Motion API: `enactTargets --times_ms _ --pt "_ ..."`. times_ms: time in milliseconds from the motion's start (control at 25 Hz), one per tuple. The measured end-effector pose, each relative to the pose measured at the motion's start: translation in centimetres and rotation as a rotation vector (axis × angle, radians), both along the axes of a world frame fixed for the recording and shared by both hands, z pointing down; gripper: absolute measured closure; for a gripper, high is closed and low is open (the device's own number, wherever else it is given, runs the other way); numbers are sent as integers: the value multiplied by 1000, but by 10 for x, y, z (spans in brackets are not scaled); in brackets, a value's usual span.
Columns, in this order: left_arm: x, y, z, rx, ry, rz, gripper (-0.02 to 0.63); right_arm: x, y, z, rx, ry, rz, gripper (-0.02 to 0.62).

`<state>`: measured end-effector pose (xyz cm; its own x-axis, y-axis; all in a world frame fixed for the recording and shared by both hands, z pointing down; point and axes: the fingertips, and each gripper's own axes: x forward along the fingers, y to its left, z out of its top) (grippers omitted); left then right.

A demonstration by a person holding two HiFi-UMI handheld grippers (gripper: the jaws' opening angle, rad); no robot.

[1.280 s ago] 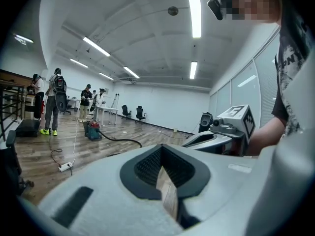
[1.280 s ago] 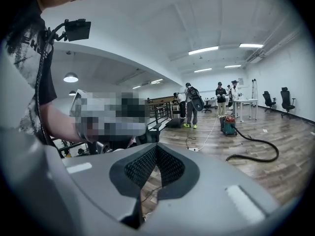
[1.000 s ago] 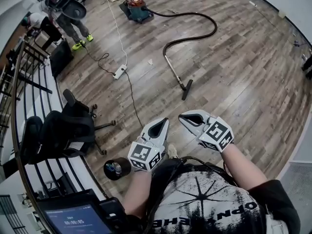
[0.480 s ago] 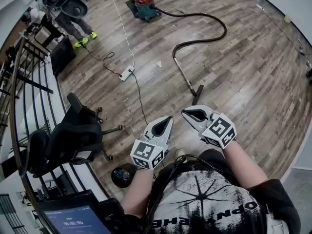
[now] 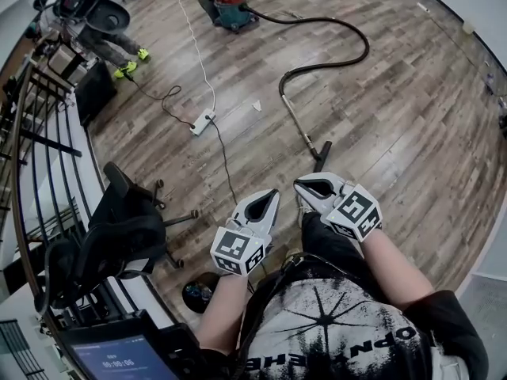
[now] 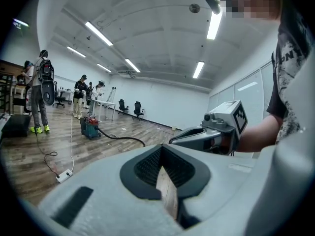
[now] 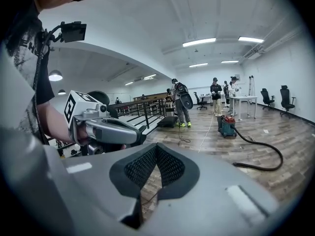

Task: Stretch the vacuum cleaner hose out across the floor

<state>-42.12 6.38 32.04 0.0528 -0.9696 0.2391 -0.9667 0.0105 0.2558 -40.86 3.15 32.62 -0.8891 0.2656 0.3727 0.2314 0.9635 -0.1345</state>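
Observation:
The red and teal vacuum cleaner (image 5: 230, 8) stands far off on the wood floor. Its black hose (image 5: 358, 41) loops to the right and bends back into a metal wand (image 5: 299, 123). The wand ends in a black floor nozzle (image 5: 321, 155). My left gripper (image 5: 272, 195) and right gripper (image 5: 300, 185) hover side by side just short of the nozzle, both shut with nothing in them. In the left gripper view the vacuum cleaner (image 6: 90, 127) and hose (image 6: 126, 139) lie ahead. The right gripper view shows the vacuum cleaner (image 7: 227, 125) and the hose (image 7: 266, 157) curling right.
A white power strip (image 5: 202, 121) with its cables lies left of the wand. A black office chair (image 5: 127, 222) stands by the railing (image 5: 36, 172) at the left. A person with a backpack (image 5: 87, 18) stands far left. A small paper scrap (image 5: 257, 105) lies on the floor.
The floor has slid toward me: the nozzle and wand now lie much closer to both grippers. Both grippers stayed shut side by side. The chair drifted down the left.

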Motion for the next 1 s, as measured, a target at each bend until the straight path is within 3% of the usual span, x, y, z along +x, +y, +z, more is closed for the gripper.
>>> enactTargets --times_ms 480,720,1000 --pt "-126 -139 -4 -80 -51 -37 603 -124 -140 -2 -61 -32 -39 591" --pt "-151 -223 -21 -99 -75 -28 604 -149 -217 -14 -53 -40 -54 591" --pt "-193 -278 -13 -95 -75 7 603 -195 -283 -3 -41 -30 -21 591"
